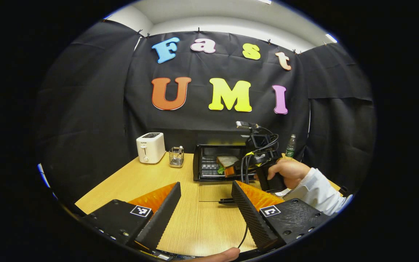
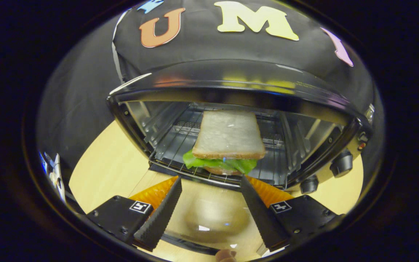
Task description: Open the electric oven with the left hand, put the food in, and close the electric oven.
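Right gripper view puts your right gripper (image 2: 209,182) just in front of the black electric oven (image 2: 231,91), with its fingers spread apart and nothing between them. The sandwich of white bread and green lettuce (image 2: 227,143) lies on the wire rack (image 2: 166,145) inside the cavity, near the front edge and clear of both fingertips. The glass oven door (image 2: 209,218) is folded down flat beneath your fingers. Three dark control knobs (image 2: 341,163) sit on the oven's right side.

Left gripper view shows your left gripper (image 1: 206,189) held back over the light wooden table (image 1: 136,182), well apart from the oven (image 1: 198,163); its fingers are also parted and empty. Farther off you hold the right gripper (image 1: 231,169) at the oven mouth, your hand (image 1: 287,173) in a white sleeve (image 1: 320,193) around its handle, and the sandwich (image 1: 226,161) is seen inside the opening. A white toaster (image 1: 150,147) and a small wire holder (image 1: 176,156) stand left of the oven; a green-labelled bottle (image 1: 290,146) stands at its right.
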`<action>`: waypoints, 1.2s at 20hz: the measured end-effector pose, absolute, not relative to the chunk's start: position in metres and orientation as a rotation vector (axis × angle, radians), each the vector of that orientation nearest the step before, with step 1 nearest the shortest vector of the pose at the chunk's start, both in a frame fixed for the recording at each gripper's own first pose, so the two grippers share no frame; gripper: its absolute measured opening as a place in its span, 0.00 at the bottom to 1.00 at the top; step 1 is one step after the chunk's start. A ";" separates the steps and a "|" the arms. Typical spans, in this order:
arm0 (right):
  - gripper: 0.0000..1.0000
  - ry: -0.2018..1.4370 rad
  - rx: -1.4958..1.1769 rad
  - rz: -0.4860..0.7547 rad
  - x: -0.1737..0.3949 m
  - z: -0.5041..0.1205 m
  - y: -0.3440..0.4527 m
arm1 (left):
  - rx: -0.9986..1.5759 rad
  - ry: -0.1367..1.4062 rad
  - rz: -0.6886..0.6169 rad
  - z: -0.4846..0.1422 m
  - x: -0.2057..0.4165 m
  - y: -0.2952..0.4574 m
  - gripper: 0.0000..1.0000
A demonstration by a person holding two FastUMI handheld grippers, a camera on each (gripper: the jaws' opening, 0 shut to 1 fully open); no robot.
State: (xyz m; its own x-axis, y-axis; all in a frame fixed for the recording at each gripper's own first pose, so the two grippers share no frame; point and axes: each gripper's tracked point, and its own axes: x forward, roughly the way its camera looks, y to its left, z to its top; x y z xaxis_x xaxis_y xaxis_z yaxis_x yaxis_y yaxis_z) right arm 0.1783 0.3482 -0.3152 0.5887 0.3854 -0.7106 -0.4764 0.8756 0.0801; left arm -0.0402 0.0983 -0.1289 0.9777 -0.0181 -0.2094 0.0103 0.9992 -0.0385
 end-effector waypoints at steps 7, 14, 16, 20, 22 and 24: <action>1.00 0.584 -0.059 0.535 0.140 -0.235 0.310 | -0.063 0.290 -0.028 -0.158 -0.018 0.084 0.92; 0.97 0.304 0.055 0.493 0.103 -0.127 0.242 | -0.028 0.388 -0.043 -0.197 0.017 0.059 0.93; 0.96 0.232 0.057 0.450 0.096 -0.100 0.211 | -0.047 0.413 -0.068 -0.208 0.027 0.046 0.93; 0.96 0.125 0.083 0.404 0.081 -0.051 0.165 | -0.061 0.483 -0.101 -0.235 0.041 0.023 0.93; 0.96 0.070 0.080 0.372 0.075 -0.028 0.138 | -0.064 0.521 -0.112 -0.252 0.046 0.010 0.93; 0.96 0.031 0.064 0.330 0.071 -0.013 0.112 | -0.050 0.561 -0.125 -0.268 0.048 -0.002 0.93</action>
